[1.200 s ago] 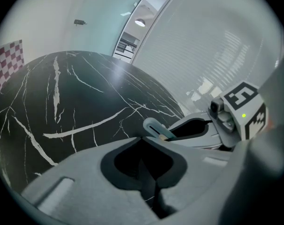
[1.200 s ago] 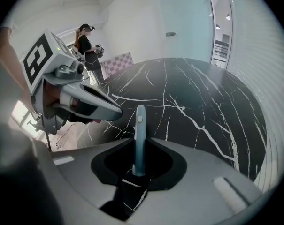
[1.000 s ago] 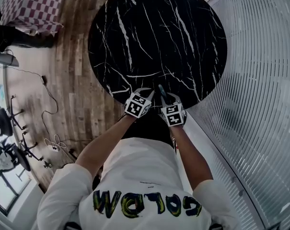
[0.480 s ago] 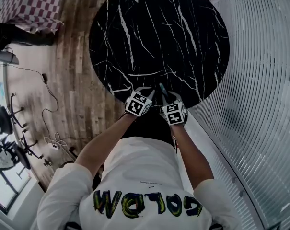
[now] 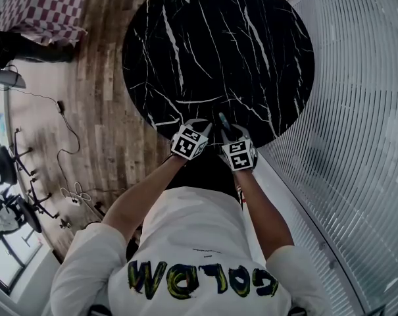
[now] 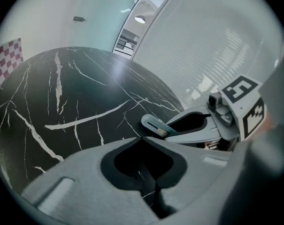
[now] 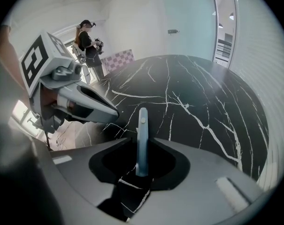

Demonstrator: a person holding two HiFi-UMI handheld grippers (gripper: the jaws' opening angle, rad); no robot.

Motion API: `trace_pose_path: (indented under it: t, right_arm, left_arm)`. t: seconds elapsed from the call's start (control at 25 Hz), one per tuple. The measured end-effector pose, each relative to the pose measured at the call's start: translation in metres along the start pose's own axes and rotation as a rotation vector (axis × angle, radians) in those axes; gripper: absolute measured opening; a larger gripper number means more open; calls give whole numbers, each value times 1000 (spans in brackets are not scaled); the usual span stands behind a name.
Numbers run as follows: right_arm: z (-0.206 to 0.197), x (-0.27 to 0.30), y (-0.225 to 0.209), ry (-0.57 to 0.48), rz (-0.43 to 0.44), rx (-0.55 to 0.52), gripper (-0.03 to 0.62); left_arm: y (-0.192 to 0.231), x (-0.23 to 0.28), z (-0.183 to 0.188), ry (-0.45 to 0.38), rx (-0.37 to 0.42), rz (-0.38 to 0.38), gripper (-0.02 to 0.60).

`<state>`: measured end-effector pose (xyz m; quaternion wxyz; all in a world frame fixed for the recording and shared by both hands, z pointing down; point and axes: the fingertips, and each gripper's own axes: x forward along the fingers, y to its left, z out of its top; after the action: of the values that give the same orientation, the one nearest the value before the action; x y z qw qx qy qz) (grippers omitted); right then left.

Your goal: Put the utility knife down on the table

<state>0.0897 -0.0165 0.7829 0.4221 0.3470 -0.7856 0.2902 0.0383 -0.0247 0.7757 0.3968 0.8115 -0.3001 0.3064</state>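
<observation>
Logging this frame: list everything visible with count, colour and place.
table: one, black with white veins, centre
utility knife: one, blue-grey, table's near edge
floor: one, brown wood, left of table
checked cloth: one, dark red and white, top left
slatted wall: one, white, right
cables: several, dark and pale, on floor
chairs: two, black, far left
bystander: one, dark clothes, beyond table
shirt: one, white, on the wearer
left gripper: one, grey, fingers together, empty
right gripper: one, grey, fingers just been opening, knife between them

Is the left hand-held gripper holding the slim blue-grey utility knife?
No, the left hand-held gripper has its jaws closed together on nothing, with only the black white-veined marble table visible behind them.
</observation>
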Motion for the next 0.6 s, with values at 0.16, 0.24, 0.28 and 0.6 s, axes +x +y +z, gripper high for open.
trace_pose_path:
  t: [0.16,0.24,0.28,0.6]
  right_arm:
    - [-4,-1,2,-12,-1,13,123]
    - [-3,-4,1,-18,-9,9,126]
    - [-3,-6,0,-18,-14,9,127]
    - [6,-29,2,-67,-26,26,126]
  left_arm:
    - [-1,-4,0,-7,4,0,0]
    - [-2,-8,2,-14,6,0,0]
    - [-3,-9,3,-18,8,0,0]
    - [-15,-34,16,-69,23,-3,0]
